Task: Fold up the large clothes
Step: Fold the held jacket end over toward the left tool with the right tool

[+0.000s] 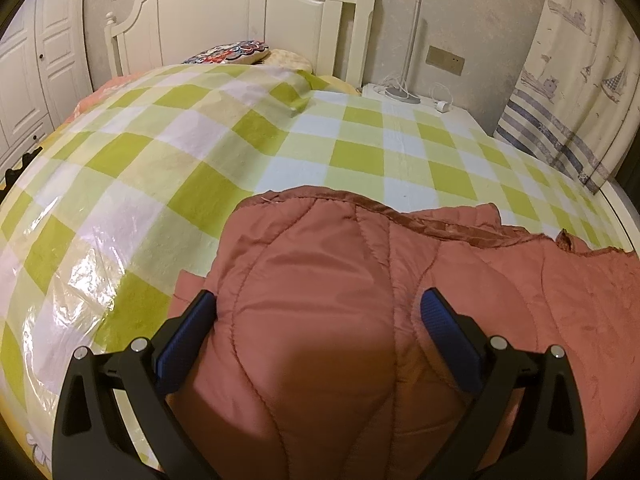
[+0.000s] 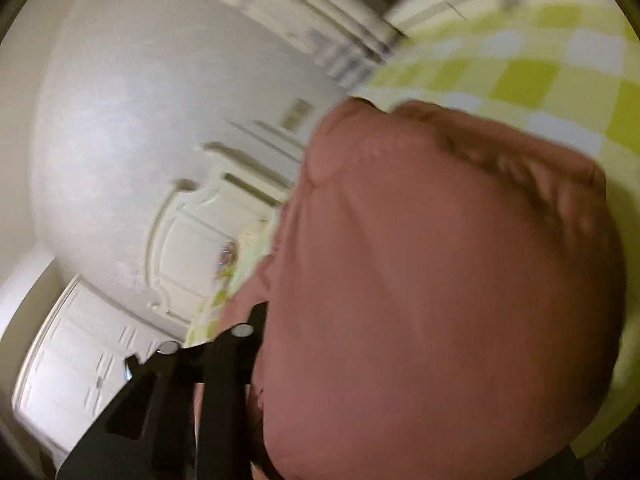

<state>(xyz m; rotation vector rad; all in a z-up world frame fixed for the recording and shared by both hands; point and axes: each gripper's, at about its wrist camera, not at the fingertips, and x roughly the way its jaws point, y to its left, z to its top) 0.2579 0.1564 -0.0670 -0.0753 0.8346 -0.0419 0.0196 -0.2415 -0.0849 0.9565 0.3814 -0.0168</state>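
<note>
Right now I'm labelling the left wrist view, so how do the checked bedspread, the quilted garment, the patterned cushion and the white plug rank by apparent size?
1. Checked bedspread
2. Quilted garment, enlarged by nearness to the camera
3. Patterned cushion, far away
4. White plug

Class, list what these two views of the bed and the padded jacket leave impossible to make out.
- Right wrist view: right gripper, one finger hidden behind the jacket, so its grip is unclear.
- Right wrist view: wardrobe and headboard, smeared by blur.
- Left wrist view: jacket's near part, cut off by the bottom edge.
</note>
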